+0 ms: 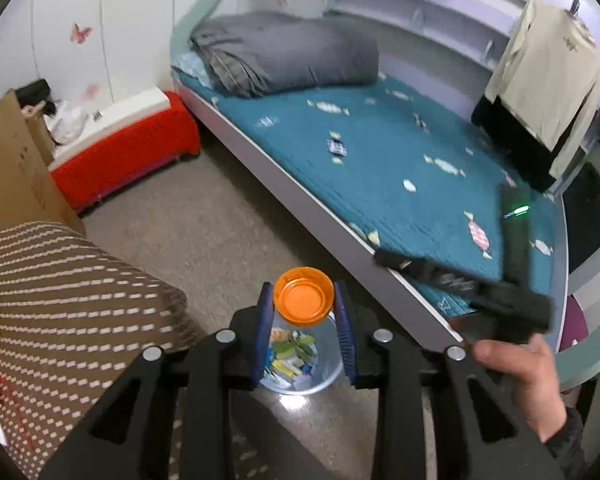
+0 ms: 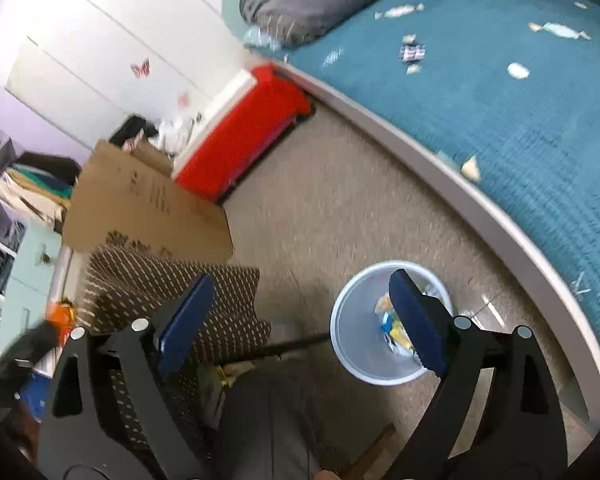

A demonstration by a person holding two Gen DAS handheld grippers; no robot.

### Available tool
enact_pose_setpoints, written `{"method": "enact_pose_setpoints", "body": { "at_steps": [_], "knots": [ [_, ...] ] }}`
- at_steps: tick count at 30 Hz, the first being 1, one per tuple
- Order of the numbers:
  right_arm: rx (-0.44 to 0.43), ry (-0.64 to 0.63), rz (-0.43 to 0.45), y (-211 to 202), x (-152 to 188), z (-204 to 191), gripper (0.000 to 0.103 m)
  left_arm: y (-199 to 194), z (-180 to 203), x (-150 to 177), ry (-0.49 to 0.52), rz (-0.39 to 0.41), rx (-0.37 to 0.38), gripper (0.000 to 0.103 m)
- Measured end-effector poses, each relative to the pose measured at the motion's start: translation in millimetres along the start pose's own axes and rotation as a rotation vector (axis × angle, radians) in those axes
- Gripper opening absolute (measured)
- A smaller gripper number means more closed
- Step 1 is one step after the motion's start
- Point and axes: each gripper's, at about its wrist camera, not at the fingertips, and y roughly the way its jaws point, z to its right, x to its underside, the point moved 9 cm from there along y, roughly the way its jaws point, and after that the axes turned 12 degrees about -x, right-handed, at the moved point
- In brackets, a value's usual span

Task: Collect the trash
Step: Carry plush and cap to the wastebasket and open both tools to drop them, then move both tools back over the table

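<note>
My left gripper (image 1: 303, 304) is shut on an orange plastic lid (image 1: 303, 297), held between its blue pads right above a clear-walled trash bin (image 1: 324, 364) on the floor. The bin holds several colourful wrappers. In the right wrist view the same bin (image 2: 356, 344) stands on the carpet beside the bed, partly behind my right fingertip. My right gripper (image 2: 300, 320) is open wide and empty above the floor. The right gripper body and the hand holding it show in the left wrist view (image 1: 500, 304).
A bed with a teal candy-print cover (image 1: 400, 152) and a grey duvet fills the right side. A red box (image 1: 132, 156), a cardboard box (image 1: 12, 176) and a brown dotted cloth (image 1: 60, 300) lie on the left. Beige carpet (image 2: 340, 200) lies between them.
</note>
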Motion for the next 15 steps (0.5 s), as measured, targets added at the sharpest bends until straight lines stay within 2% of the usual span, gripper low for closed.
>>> {"method": "enact_pose_setpoints", "body": {
  "at_steps": [3,4,5,6,7,9,11,15],
  "knots": [
    [-0.013,-0.016,0.031,-17.1,-9.0,-7.8,0.089,21.2,9.1,-1.3,0.020,-0.056,-0.005,0.030],
    [-0.016,-0.020,0.041,-22.6,-12.2,-9.7,0.089,28.8,12.9,0.2,0.032,-0.084,0.003,0.037],
    [-0.017,-0.024,0.049,-26.0,-14.6,-12.0,0.089,36.6,15.9,1.7,0.035,-0.109,0.014,0.046],
    [-0.020,-0.029,0.059,-31.2,-16.0,-14.5,0.090,40.3,13.9,1.5,0.030,-0.114,0.007,0.075],
    [-0.023,-0.033,0.066,-34.4,-16.6,-17.0,0.091,42.6,10.6,0.8,0.021,-0.108,-0.014,0.090],
    [-0.027,-0.046,0.070,-36.9,-16.9,-22.3,0.094,43.7,4.3,0.2,0.008,-0.094,-0.044,0.091],
    [-0.030,-0.062,0.084,-41.1,-16.8,-27.6,0.096,42.0,-0.1,3.5,-0.008,-0.103,-0.035,0.091],
    [-0.017,-0.057,0.093,-43.8,-15.3,-32.0,0.097,27.3,-9.9,7.2,-0.029,-0.066,-0.049,0.091]
  ]
}}
